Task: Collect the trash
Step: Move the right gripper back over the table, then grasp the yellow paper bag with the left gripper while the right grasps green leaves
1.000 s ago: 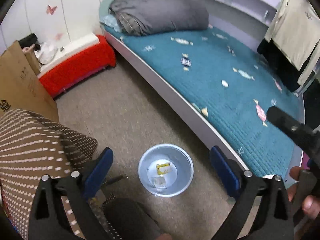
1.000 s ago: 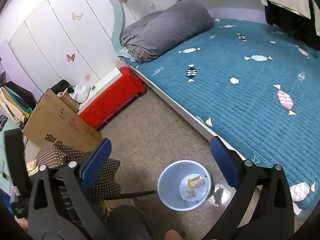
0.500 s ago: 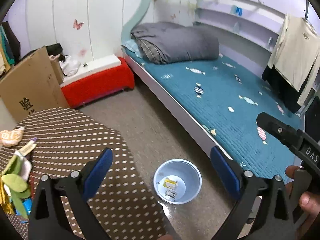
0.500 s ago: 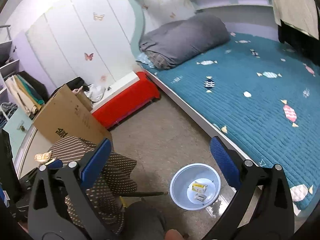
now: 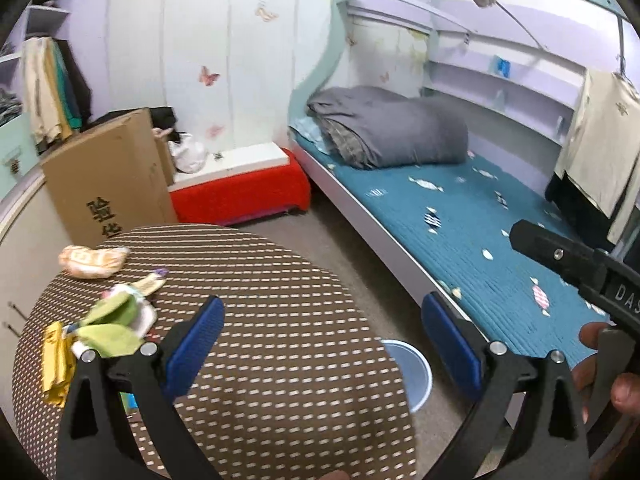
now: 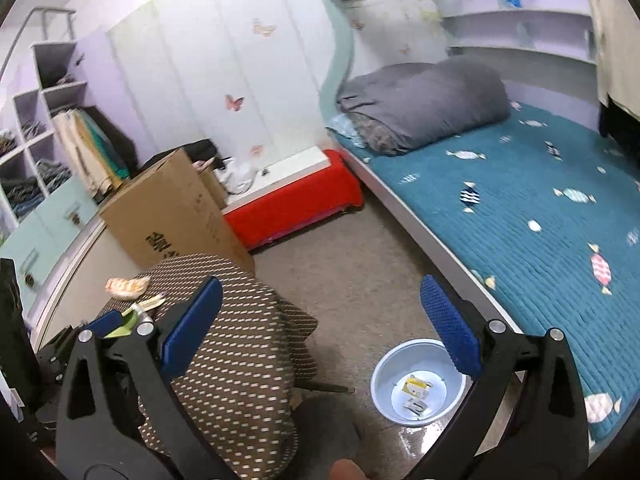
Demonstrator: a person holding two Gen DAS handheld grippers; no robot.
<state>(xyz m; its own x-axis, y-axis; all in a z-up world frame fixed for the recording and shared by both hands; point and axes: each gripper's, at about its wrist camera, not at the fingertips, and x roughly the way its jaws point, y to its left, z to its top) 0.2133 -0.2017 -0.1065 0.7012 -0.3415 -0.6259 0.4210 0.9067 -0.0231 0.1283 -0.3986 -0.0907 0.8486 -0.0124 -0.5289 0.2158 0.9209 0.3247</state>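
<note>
Bedroom floor, grey carpet. Left hand-held gripper [image 5: 320, 336] jaws wide, empty, over dotted round desk [image 5: 280, 320]. Right hand-held gripper [image 6: 320, 320] wide, empty. Wrappers [image 5: 100, 320] lie on desk's left part. Blue bin [image 6: 416, 384] on floor by desk, two scraps inside. Bed [image 6: 540, 208] beyond.

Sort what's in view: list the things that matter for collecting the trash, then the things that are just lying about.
For the job:
- wrappers on the dotted table
- bun-like packet
- blue bin, already holding scraps
- left gripper, right gripper, both open and empty

Lying about:
- cardboard box
- red bench
- grey duvet
- hanging clothes
</note>
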